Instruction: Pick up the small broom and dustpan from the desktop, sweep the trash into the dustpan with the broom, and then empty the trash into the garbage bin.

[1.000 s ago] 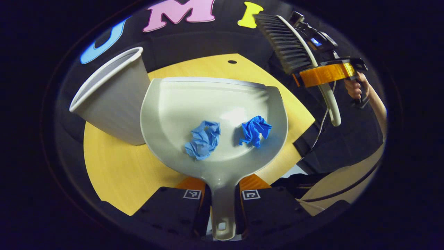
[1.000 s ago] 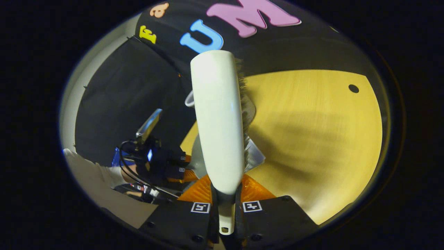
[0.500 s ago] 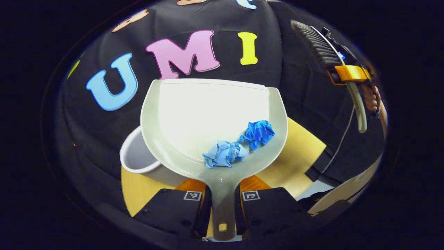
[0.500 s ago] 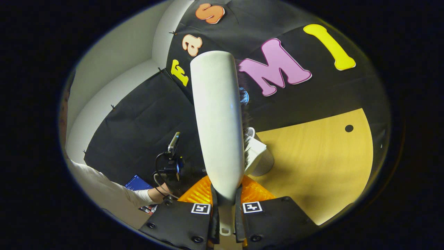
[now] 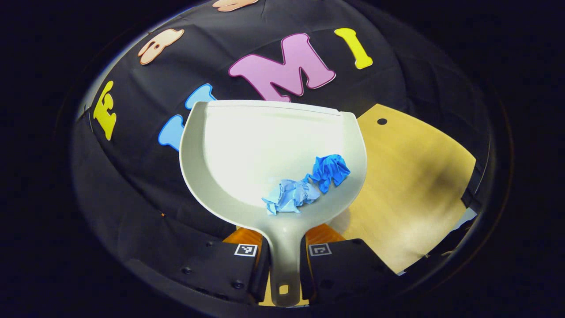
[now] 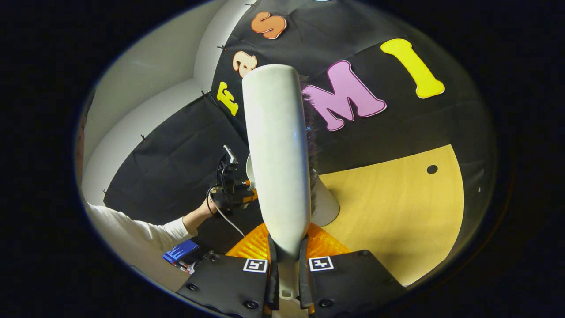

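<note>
Dustpan (image 5: 247, 145) holds 2 blue paper wads (image 5: 309, 185).

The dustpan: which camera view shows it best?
The left gripper view: the dustpan faces the camera whole, two crumpled blue papers inside. In the right gripper view the broom hides nearly all of it.

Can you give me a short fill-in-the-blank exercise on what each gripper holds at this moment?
1. The left gripper is shut on the handle of the ____.
2. The dustpan holds ____ crumpled blue paper balls.
3. The right gripper is shut on the handle of the ____.
4. Both paper balls lie near the pan's ____ end.

Missing words: dustpan; two; broom; handle
</note>
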